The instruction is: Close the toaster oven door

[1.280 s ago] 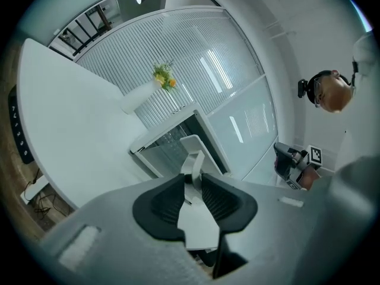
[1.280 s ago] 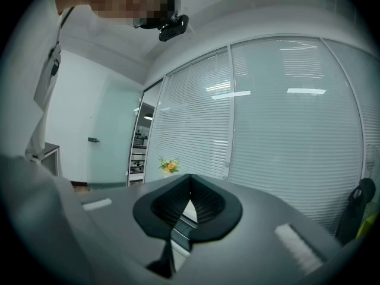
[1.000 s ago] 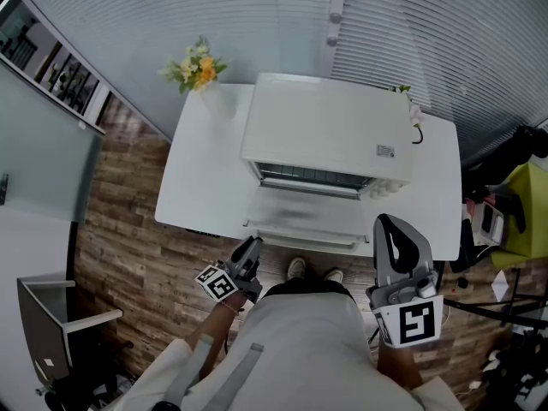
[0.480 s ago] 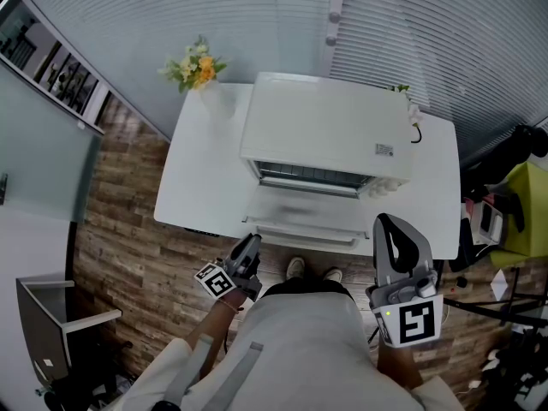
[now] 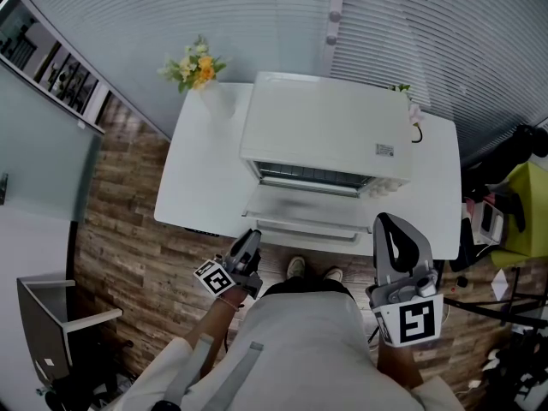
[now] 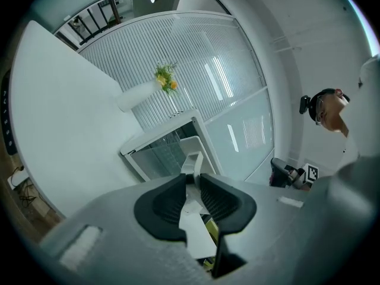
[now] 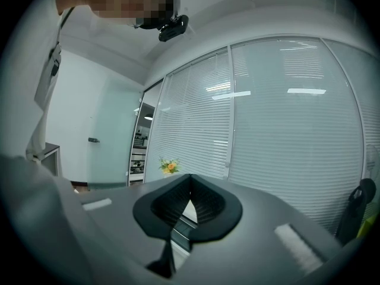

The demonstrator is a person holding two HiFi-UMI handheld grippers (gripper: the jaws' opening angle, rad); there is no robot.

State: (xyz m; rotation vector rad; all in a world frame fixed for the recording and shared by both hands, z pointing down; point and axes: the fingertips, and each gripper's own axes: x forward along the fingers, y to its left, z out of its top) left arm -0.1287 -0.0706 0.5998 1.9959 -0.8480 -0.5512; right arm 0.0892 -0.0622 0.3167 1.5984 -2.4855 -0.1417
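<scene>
Along the bench (image 5: 193, 187) front, the dropped toaster oven door (image 5: 304, 217) runs crosswise, nearest the left gripper (image 5: 250, 240), whose empty jaws have just widened slightly; the right gripper (image 5: 387, 223) has its jaws closed on nothing.

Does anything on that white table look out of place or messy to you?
Only one thing stands out: the toaster oven has its door folded down and open, reaching toward the front edge of the table. The vase of flowers stands upright at a back corner. Nothing looks spilled or damaged.
</scene>
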